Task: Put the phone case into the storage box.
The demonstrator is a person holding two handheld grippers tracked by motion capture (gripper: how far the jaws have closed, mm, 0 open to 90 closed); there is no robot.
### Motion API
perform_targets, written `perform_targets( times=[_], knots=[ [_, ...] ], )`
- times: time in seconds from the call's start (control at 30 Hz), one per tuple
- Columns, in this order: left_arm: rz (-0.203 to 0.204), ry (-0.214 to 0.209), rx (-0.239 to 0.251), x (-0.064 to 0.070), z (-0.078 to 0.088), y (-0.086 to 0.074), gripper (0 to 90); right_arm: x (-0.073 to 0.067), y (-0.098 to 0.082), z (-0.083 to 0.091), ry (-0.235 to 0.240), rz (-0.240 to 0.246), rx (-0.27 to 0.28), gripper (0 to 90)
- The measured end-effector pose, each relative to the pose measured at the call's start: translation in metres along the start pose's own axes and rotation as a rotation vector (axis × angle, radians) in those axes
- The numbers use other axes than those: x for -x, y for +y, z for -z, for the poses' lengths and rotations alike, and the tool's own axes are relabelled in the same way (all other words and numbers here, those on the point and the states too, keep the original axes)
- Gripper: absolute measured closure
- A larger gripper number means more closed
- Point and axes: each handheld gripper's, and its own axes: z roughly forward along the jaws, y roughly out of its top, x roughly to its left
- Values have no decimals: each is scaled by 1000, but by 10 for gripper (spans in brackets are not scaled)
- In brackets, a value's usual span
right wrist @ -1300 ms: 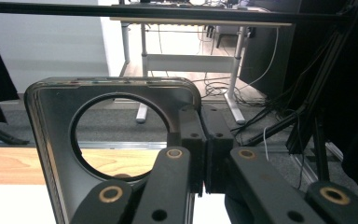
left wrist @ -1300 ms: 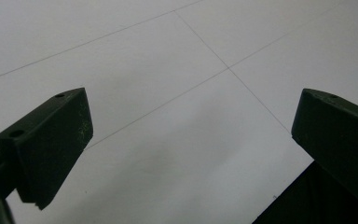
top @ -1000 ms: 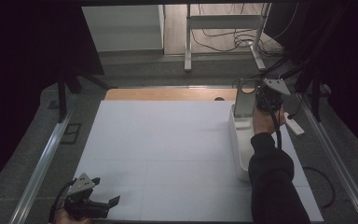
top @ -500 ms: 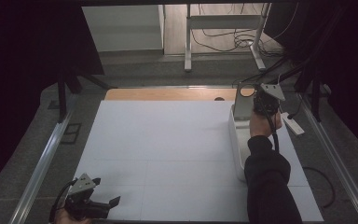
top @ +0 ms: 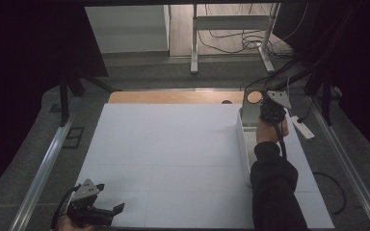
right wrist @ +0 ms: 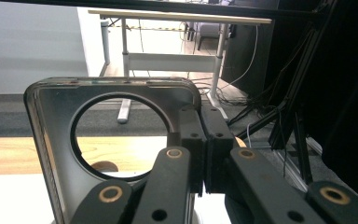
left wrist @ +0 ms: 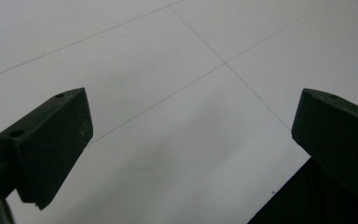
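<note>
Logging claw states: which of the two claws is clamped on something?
The right claw, at the far right of the table, pinches the metal plate with a round hole. The left claw stands wide open over bare white table.

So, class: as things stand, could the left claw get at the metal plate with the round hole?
Probably not without a long move. The left claw sits open at the near left corner of the white table; the metal plate stands far right, already clamped by the right claw.

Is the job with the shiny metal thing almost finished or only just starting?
Probably still midway. Done: the right gripper has pinched the edge of the metal plate with the round hole. In hand: it holds that plate upright at the far end of the white tray. Left: putting it down. The left gripper waits open over the white board.
</note>
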Motion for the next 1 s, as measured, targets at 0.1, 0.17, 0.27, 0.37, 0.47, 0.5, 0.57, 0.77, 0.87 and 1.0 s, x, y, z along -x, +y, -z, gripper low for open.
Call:
perform_targets(
  times=[0.1, 0.17, 0.27, 0.37, 0.47, 0.5, 0.57, 0.77, 0.87, 1.0],
  knots=[
    [-1, 0, -2, 0, 0, 0, 0, -1, -1, -1, 7, 5, 9, 889],
    [-4, 0, -4, 0, 0, 0, 0, -2, -1, -1, 10, 7, 8, 889],
    [-4, 0, -5, 1, 0, 0, 0, -3, -2, -2, 10, 14, 6, 889],
    [-6, -2, -7, 1, 0, 0, 0, -4, -3, -2, 11, 16, 7, 889],
    [-15, -3, -12, 0, 0, 0, 0, -5, -3, -4, 8, 17, 2, 889],
    [-15, -3, -12, 0, 0, 0, 0, -5, -3, -4, 8, 17, 2, 889],
    [-17, -3, -12, 0, 0, 0, 0, -6, -4, -5, 6, 16, -3, 889],
    [-15, -4, -15, 1, -1, 0, 0, -8, -6, -6, 2, 19, -7, 888],
    [-19, -4, -17, 1, -1, 1, 0, -9, -7, -7, 0, 22, -8, 887],
    [-24, -6, -20, 1, -1, 1, 0, -9, -8, -8, -5, 21, -6, 887]
  ],
)
